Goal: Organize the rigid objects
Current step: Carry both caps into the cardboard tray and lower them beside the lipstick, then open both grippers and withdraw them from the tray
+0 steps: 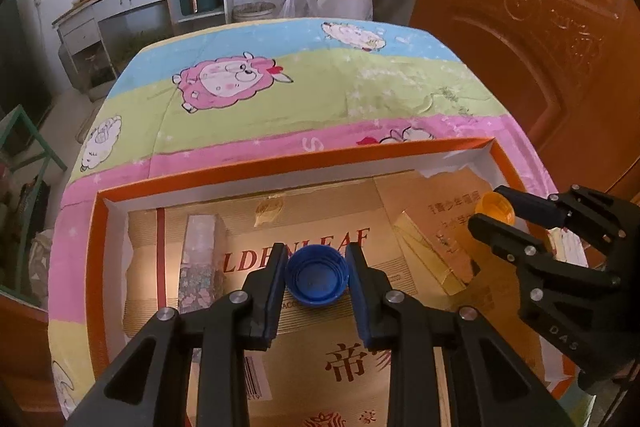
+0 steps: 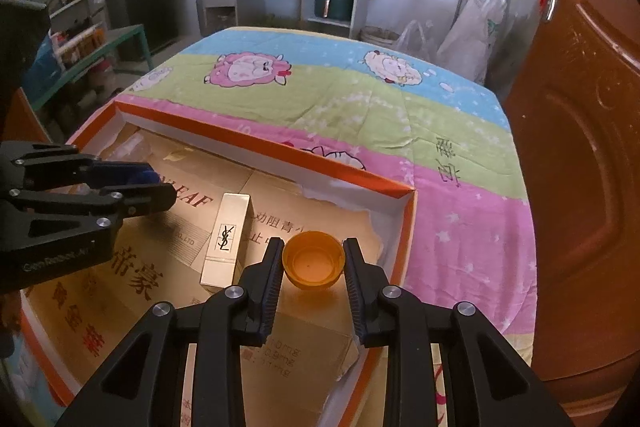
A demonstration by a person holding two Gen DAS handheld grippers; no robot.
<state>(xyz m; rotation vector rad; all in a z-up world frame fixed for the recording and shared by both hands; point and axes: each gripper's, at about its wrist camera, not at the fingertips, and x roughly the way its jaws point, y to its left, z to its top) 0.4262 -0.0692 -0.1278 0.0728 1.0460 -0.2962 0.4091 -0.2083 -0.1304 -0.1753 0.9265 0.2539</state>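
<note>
So both grippers are hanging over the orange-rimmed box [image 1: 296, 159] sitting on the sheep-print blanket [image 1: 320, 87], each tilted down into it. The left gripper [image 1: 317, 277] is clamped on a blue bottle cap [image 1: 316, 277], the right gripper [image 2: 313, 265] is pinching an orange bottle cap [image 2: 313, 261]. Both caps have their open side facing up toward the cameras, hollow showing, and being round they've got no real long axis to speak of.

The right wrist view is the only one that gives you the gold YSL box [image 2: 227, 239] properly, logo and all. It lies flat on the cardboard lining, long axis running away from the camera, just left of the orange cap. From the left wrist it's only a gold sliver near the other gripper.

The left wrist view gets something the right misses: a clear, floral-patterned long box [image 1: 199, 259] lying flat at the left of the box, lengthwise away from the camera, beside the "LEAF" print.
</note>
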